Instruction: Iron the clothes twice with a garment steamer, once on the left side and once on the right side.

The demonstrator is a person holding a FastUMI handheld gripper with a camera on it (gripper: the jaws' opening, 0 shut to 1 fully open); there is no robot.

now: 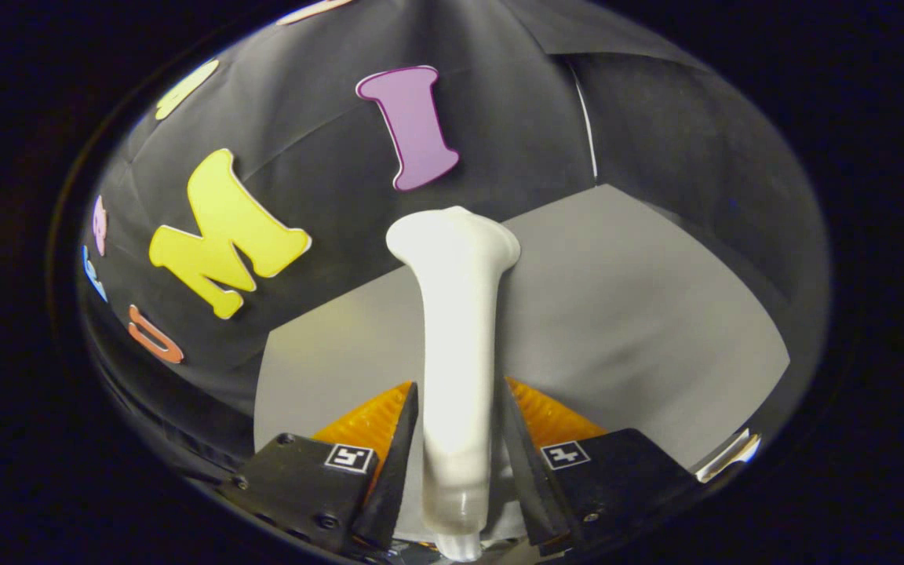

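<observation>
I had the jaws clamped on the garment steamer (456, 345), its long axis running straight ahead, head over the grey counter (640, 314).

The white plastic garment steamer (458, 337) runs out of sight at its lower end; its head's face points away, hidden.

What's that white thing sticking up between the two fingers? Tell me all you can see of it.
It is the garment steamer, a smooth white piece that looks like plastic. A long slim handle runs forward between the fingers and flares into a wider head beyond them. Its near end turns clear, tube-like. The gripper is shut on it, one finger pressing each side of the handle. It is held above the grey surface, with the head toward the black cloth wall.
</observation>
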